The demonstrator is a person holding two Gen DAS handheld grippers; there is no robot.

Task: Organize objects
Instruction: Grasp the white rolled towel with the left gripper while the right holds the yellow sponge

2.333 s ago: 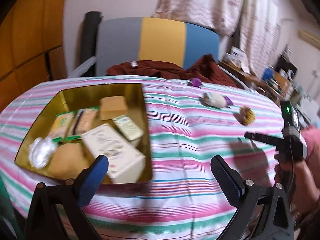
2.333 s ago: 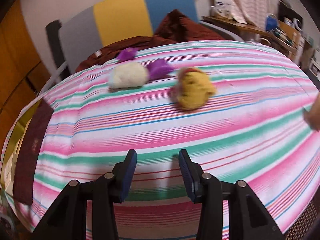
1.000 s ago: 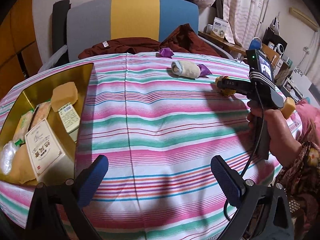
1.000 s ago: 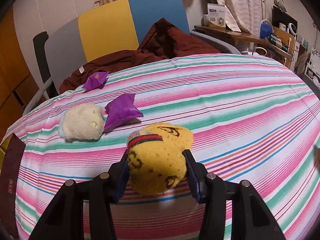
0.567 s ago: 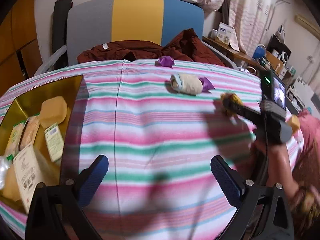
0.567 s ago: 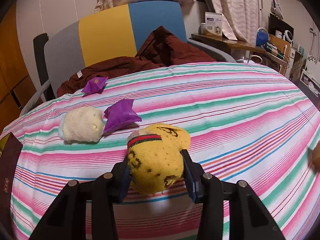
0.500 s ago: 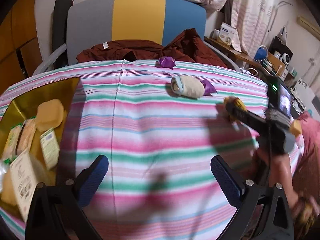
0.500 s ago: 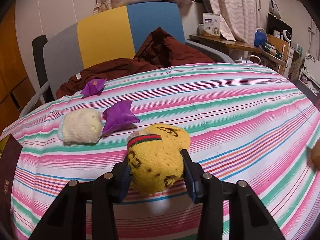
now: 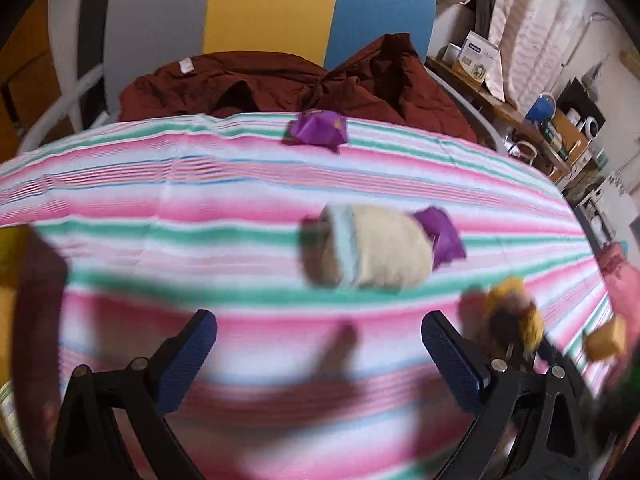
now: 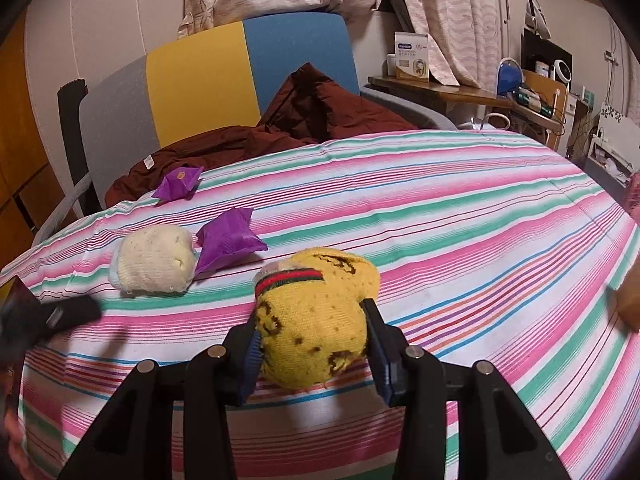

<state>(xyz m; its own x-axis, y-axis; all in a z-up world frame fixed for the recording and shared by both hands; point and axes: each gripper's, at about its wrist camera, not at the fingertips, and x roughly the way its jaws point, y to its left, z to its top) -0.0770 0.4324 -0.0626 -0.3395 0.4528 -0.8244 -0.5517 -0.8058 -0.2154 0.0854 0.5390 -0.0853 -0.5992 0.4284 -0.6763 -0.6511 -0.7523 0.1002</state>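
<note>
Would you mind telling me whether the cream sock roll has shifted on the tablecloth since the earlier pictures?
No. The cream sock roll still lies touching the purple packet, on the same stripes of the tablecloth.

I count two rolled socks, one yellow sock (image 10: pixel 316 328) and one cream sock (image 10: pixel 154 260), and two purple wrappers (image 10: pixel 228 240) (image 10: pixel 178 182).

I am seeing bare striped tablecloth (image 9: pixel 248 208) lying open between my left gripper (image 9: pixel 318 354) and the cream sock roll (image 9: pixel 376 254). A purple packet (image 9: pixel 440 236) is touching that roll's right side, and another purple packet (image 9: pixel 316 132) is sitting well beyond. The yellow sock bundle (image 10: pixel 316 320) is filling my right gripper (image 10: pixel 314 354).
</note>
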